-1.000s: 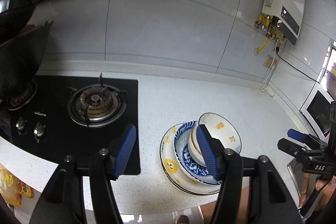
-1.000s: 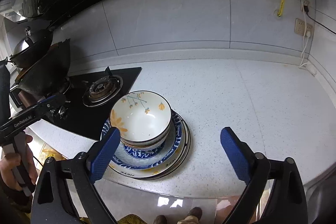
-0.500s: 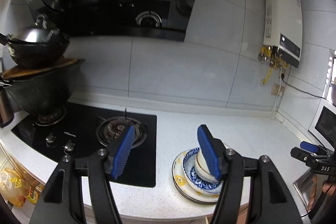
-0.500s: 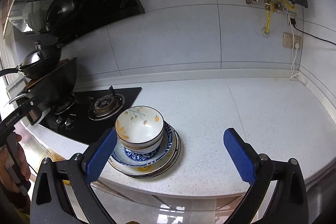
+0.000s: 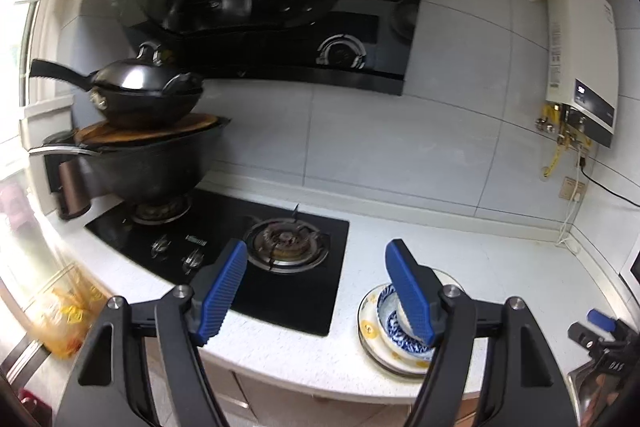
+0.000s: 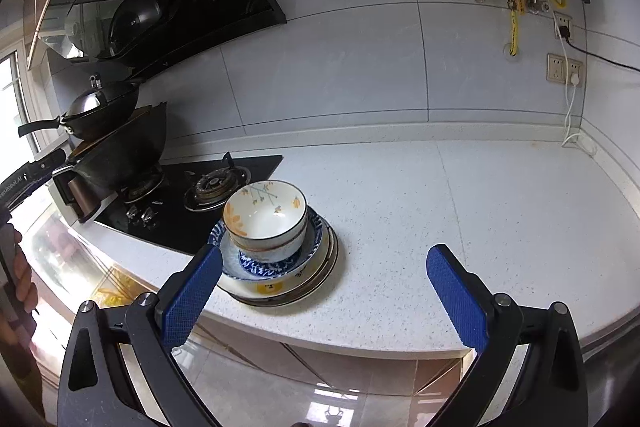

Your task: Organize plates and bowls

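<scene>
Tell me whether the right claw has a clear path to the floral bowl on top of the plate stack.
Probably yes. The right claw is open and empty, and the floral bowl sits uncovered atop the plates just ahead, slightly to its left; nothing stands between them.

A white speckled surface (image 6: 460, 195) runs along a wall of large pale grey tiles (image 6: 340, 59) and turns a corner at the right. A black glass gas hob (image 5: 240, 247) is set into it, with stacked dark woks (image 5: 136, 131) on the far burner beneath a glossy black extractor hood (image 5: 280, 7). A white water heater (image 5: 580, 67) hangs beside a wall socket (image 6: 564, 69). Daylight comes through a window (image 5: 24, 35) at the left
</scene>
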Tool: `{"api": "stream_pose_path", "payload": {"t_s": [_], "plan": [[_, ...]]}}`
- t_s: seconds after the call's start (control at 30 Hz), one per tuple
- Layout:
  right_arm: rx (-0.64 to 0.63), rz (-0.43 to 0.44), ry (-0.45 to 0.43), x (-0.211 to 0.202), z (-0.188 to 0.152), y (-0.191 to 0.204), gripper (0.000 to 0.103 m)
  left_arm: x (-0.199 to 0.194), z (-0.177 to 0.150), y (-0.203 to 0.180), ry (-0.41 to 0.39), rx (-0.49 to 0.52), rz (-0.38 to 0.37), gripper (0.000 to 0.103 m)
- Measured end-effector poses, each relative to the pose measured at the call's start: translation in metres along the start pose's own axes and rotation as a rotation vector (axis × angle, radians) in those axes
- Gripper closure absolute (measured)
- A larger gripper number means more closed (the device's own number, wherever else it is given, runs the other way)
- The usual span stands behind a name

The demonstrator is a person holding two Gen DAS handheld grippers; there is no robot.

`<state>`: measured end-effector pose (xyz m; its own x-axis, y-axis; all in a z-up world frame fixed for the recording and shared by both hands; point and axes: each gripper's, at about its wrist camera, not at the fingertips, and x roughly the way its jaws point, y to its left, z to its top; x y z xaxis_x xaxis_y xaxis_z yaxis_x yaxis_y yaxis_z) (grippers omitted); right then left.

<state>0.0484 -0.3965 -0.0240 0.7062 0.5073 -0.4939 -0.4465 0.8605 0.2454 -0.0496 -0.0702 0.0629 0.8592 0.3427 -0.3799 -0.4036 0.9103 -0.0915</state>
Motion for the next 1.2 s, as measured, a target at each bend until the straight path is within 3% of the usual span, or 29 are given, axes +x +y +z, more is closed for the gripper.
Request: {"api": "stream_pose_path", "payload": {"t_s": [0.13,0.23,0.43,0.57,0.8,0.93,1.07,1.1,1.2], "plan": [[0.011,0.02,-0.006,-0.004,-0.002,0.001,0.002,-0.017,0.008,0.007,0.012,-0.011,0.002,0.032],[0.019,0.008,-0.021,-0.012,0.0,0.004,0.002,-0.035,0.018,0.016,-0.048,-0.029,-0.009,0.032],[-0.015,-0.107,-0.082,-0.04,0.009,0.02,0.002,-0.057,0.041,0.067,-0.222,-0.127,-0.096,0.028],[-0.016,-0.174,-0.104,-0.05,0.011,0.03,0.001,-0.051,0.054,0.103,-0.243,-0.154,-0.096,0.028],[-0.046,-0.286,-0.038,-0.044,0.007,0.057,0.001,-0.029,0.072,0.144,-0.263,0.04,0.099,0.028],[-0.064,-0.331,0.034,-0.034,0.001,0.07,0.001,-0.024,0.087,0.164,-0.283,0.101,0.092,0.027],[-0.09,-0.369,0.026,-0.033,0.008,0.075,0.001,-0.017,0.123,0.179,-0.334,0.153,0.145,0.025],[-0.092,-0.375,0.016,-0.034,0.013,0.075,0.001,-0.014,0.135,0.179,-0.356,0.182,0.18,0.025],[-0.109,-0.398,-0.036,-0.032,0.04,0.07,0.001,-0.006,0.181,0.171,-0.492,0.321,0.375,0.025]]}}
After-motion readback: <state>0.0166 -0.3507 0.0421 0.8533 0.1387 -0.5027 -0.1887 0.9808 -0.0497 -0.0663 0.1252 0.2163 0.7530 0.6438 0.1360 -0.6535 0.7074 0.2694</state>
